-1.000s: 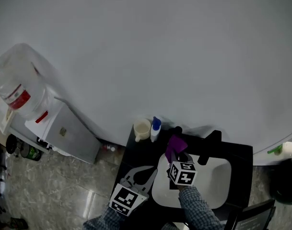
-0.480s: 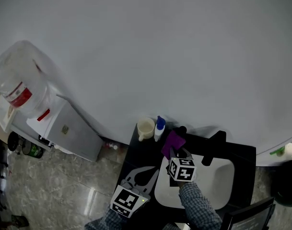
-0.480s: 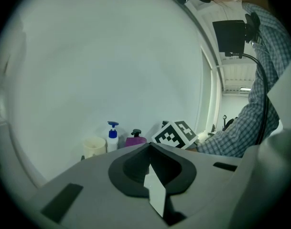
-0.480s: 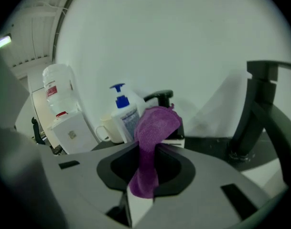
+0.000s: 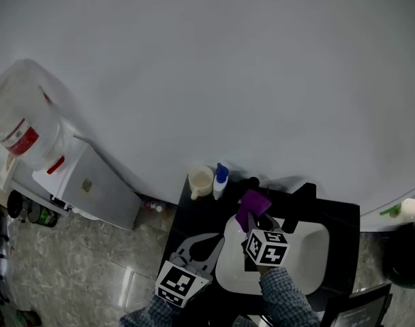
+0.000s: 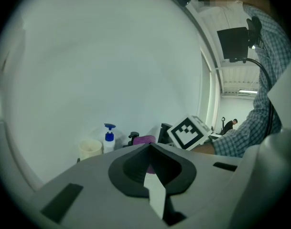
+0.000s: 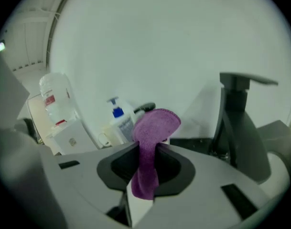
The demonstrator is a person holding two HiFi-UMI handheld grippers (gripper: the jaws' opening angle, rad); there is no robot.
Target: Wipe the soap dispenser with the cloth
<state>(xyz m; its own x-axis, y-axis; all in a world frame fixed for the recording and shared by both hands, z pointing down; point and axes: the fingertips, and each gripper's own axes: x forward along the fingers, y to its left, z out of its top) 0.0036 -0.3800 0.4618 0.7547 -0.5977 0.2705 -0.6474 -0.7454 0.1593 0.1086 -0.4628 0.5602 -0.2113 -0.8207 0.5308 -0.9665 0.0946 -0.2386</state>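
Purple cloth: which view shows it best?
Right gripper view: the cloth fills the centre, clamped in the right gripper. Head view shows only a small purple patch above that gripper; left gripper view shows a distant sliver.

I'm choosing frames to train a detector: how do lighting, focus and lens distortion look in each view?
Head view: dim, the black counter swallows detail, though the purple cloth stands out. Left gripper view: heavy fisheye with black corners; the soap dispenser is small but fairly sharp. Right gripper view: same fisheye; the purple cloth is sharp, the faucet throws a soft shadow on the wall.
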